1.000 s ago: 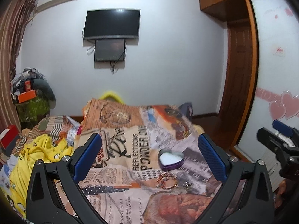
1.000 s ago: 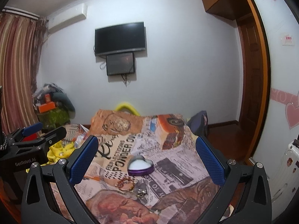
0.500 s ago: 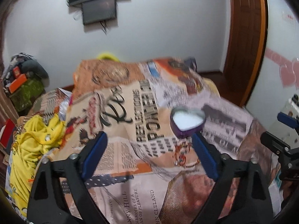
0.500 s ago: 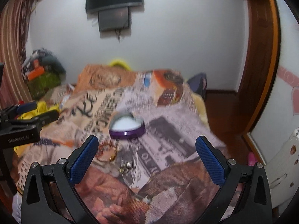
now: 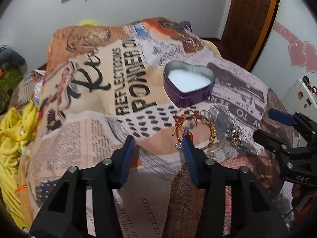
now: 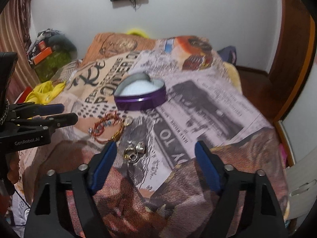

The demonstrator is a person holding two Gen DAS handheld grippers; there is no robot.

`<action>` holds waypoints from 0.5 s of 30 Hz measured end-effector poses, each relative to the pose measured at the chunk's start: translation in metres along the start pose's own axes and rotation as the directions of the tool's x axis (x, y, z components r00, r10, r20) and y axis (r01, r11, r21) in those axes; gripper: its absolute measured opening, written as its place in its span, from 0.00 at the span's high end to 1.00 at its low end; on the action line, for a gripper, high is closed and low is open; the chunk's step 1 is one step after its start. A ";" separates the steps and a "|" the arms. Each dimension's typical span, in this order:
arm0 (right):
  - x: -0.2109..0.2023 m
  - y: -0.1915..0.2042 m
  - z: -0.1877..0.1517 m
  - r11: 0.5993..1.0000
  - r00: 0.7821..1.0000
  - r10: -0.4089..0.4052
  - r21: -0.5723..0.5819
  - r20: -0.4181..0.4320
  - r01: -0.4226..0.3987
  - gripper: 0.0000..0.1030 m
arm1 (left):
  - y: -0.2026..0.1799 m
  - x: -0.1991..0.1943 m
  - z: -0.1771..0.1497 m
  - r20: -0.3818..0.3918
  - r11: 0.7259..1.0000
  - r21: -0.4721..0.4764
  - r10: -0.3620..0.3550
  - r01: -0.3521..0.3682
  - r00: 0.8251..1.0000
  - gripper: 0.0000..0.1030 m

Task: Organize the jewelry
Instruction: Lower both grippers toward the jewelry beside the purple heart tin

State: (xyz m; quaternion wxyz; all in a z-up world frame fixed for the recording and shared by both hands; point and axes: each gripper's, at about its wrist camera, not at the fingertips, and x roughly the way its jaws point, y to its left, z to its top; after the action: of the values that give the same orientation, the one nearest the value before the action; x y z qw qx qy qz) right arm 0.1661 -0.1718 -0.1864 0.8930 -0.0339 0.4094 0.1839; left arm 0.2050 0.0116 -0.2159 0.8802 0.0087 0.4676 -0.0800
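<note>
Bed covered by a newspaper-print blanket [image 5: 122, 91]; readable print: "REFLECTIONS", "PONDER ON", "CLELAND", "OF PLEASURE". Purple heart tin [image 5: 189, 83] sits open on the blanket, white lining inside. Just in front of it lie a red-and-gold bracelet [image 5: 193, 128] and a small pile of rings [image 6: 134, 150], all loose on the blanket. Left gripper [image 5: 158, 144] jaws apart and closing, nothing between them, blue tip at the bracelet's edge. Right gripper [image 6: 156, 156] jaws wide, closing, rings just ahead of its left finger, not clamped. Left gripper body reads "GenRobot.AI".
</note>
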 end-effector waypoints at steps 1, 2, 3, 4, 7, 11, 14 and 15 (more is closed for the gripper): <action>0.002 -0.001 0.000 1.000 1.000 0.006 0.003 -0.006 -0.006 0.32 | 0.000 0.003 -0.001 -0.008 1.000 0.002 -0.007 0.007 1.000 0.61; 0.005 -0.002 0.000 1.000 1.000 0.016 0.006 -0.016 -0.016 0.36 | -0.001 0.005 -0.001 -0.018 1.000 0.007 -0.013 0.013 1.000 0.64; 0.008 -0.003 -0.001 1.000 0.999 0.028 0.013 -0.029 -0.028 0.38 | -0.001 0.007 -0.002 -0.024 1.000 0.012 -0.015 0.015 1.000 0.65; 0.012 -0.003 0.000 0.999 0.999 0.031 0.015 -0.032 -0.031 0.42 | -0.002 0.009 -0.002 -0.028 1.000 0.018 -0.016 0.017 0.999 0.66; 0.020 -0.004 0.000 0.998 0.997 0.058 0.024 -0.056 -0.057 0.49 | -0.006 0.014 -0.003 -0.035 0.999 0.031 -0.037 0.038 0.999 0.72; 0.025 0.000 0.002 0.997 0.994 0.082 0.014 -0.067 -0.081 0.51 | -0.007 0.022 -0.002 -0.053 0.997 0.034 -0.065 0.067 0.996 0.77; 0.030 0.006 0.003 0.996 0.993 0.094 -0.005 -0.076 -0.094 0.51 | -0.008 0.026 -0.001 -0.059 0.995 0.031 -0.089 0.091 0.994 0.77; 0.032 0.008 0.004 0.995 0.992 0.099 -0.011 -0.079 -0.101 0.51 | -0.008 0.027 -0.002 -0.060 0.995 0.030 -0.098 0.100 0.993 0.77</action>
State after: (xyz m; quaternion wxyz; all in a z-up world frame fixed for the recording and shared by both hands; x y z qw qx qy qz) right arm 0.1852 -0.1544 -0.2074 0.8655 -0.0272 0.4441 0.2300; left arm 0.2170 0.0004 -0.2383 0.8609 0.0022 0.4916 -0.1310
